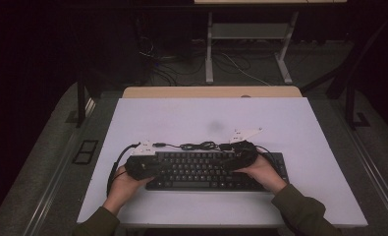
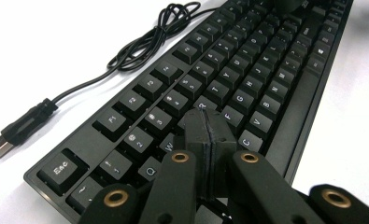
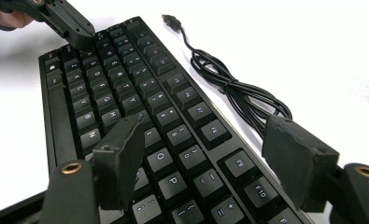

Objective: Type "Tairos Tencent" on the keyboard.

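A black keyboard [image 1: 201,172] lies on the white table top [image 1: 206,118], near its front edge. Its black cable [image 1: 196,145] is coiled just behind it and ends in a USB plug [image 2: 0,147]. My left gripper [image 2: 206,128] is shut, pads pressed together with nothing between them, tips low over the keyboard's [image 2: 247,70] left letter keys. In the high view it [image 1: 154,168] sits at the keyboard's left end. My right gripper [image 3: 210,151] stands open over the O and P keys at the right part of the keyboard [image 3: 126,98]; in the high view it [image 1: 231,163] is held there by a hand.
The coiled cable [image 3: 238,88] lies on bare white table beside the keyboard's far edge. The left gripper [image 3: 72,25] shows at the keyboard's far end in the right gripper view. Beyond the table stand a desk frame [image 1: 250,44] and floor cables.
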A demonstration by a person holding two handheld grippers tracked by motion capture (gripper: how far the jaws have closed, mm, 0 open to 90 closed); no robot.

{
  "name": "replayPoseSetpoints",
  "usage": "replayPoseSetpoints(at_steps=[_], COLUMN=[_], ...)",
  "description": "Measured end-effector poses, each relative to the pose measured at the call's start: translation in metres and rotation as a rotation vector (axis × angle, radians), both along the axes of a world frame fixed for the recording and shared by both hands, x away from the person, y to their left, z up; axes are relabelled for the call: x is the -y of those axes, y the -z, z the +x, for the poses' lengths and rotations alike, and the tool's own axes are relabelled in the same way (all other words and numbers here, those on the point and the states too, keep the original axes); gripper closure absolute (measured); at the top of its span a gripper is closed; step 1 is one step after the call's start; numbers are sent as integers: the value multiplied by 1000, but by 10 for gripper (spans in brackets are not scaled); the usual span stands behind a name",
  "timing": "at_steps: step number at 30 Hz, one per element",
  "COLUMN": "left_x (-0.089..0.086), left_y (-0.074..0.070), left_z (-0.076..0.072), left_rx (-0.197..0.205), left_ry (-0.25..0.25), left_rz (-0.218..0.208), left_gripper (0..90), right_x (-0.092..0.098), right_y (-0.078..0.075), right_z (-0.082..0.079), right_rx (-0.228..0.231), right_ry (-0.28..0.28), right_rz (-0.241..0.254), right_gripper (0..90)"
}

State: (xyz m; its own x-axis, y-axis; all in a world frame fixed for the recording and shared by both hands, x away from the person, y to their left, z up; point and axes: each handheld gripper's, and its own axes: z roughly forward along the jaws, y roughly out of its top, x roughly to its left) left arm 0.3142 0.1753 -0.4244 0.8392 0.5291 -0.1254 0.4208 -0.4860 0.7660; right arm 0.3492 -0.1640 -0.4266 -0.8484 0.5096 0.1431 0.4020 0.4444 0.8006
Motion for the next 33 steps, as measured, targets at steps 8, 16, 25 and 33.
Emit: replayPoseSetpoints(at_steps=[8, 16, 25, 33], left_x=[2, 4, 5, 6], left_y=[4, 6, 8, 10], left_z=[1, 1, 1, 2], left_rx=[-18, -22, -30, -35], left_ry=[16, 19, 24, 26], left_rz=[23, 34, 42, 47], left_gripper=[892, 892, 892, 893], right_x=[1, 1, 1, 0], right_y=[0, 0, 0, 0], right_z=[0, 0, 0, 0], right_rx=[1, 1, 2, 2], right_ry=[2, 3, 4, 4], right_rz=[1, 0, -1, -2], right_gripper=[294, 294, 294, 294])
